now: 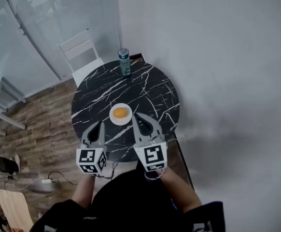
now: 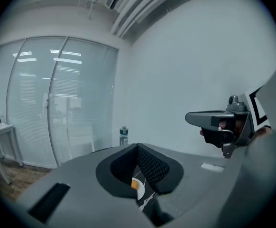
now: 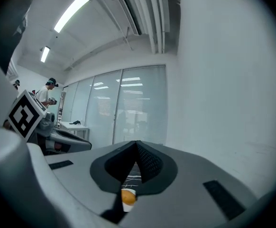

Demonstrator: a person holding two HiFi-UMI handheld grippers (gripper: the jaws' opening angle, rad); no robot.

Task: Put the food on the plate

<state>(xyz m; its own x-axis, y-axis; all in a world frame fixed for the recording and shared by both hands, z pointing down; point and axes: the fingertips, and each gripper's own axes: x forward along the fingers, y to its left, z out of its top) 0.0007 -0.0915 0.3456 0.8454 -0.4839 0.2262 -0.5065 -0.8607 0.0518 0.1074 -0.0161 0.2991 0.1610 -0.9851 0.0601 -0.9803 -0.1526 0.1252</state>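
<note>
The left tool and right tool were each pressed together, empty, over the near edge of the bench. The food sat on the plate mid-bench, bare marble all around; a bottle stood at the far rim.

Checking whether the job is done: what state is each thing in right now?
food: lying on the plate, not gripped
plate: on the table, holding the food
bottle: upright at the table's far edge
left gripper: shut, empty
right gripper: shut, empty
</note>
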